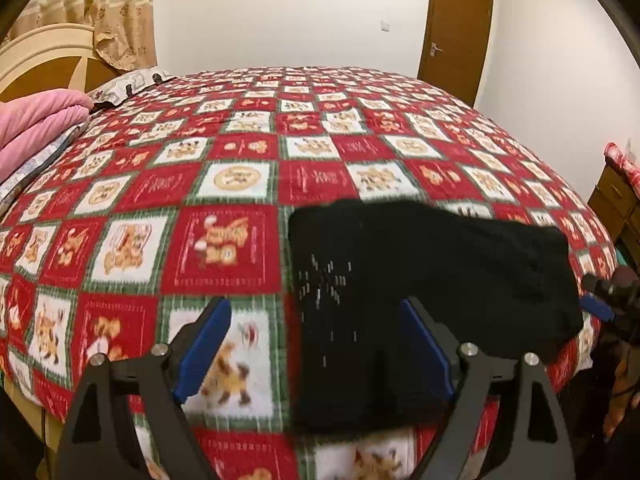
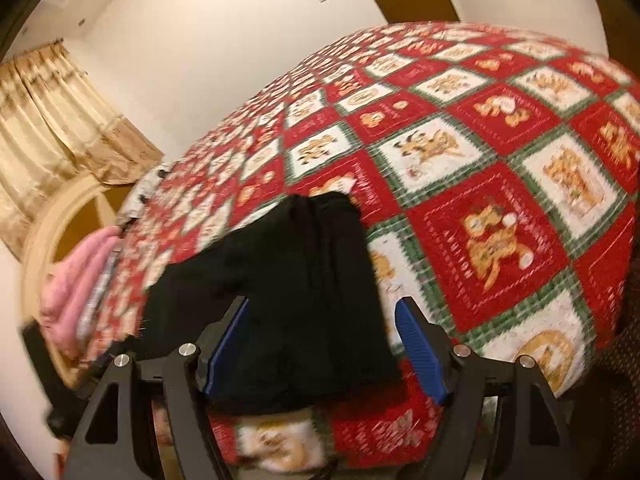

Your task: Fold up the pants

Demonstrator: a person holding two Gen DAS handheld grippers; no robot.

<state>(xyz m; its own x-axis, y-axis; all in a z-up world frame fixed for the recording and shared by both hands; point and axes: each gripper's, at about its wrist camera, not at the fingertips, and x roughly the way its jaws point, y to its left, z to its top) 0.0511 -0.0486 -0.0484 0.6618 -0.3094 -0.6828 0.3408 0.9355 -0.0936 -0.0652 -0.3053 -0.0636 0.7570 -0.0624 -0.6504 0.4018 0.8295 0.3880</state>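
Note:
The black pants [image 1: 424, 280] lie folded in a compact bundle on the red, white and green patchwork bedspread [image 1: 224, 240], near the bed's front edge. My left gripper [image 1: 316, 344] is open above the bed; its right blue pad [image 1: 428, 348] overlaps the bundle's near side, its left pad [image 1: 204, 348] is over bare quilt. In the right wrist view the pants [image 2: 296, 292] lie between the fingers of my right gripper [image 2: 324, 344], which is open and holds nothing. The right gripper also shows at the left wrist view's right edge [image 1: 608, 300].
Pink folded bedding [image 1: 36, 128] and a pillow [image 1: 120, 84] lie at the head of the bed by the cream headboard [image 1: 44, 56]. A brown door [image 1: 456, 32] stands behind the bed. A wooden dresser [image 1: 620, 200] is at the right.

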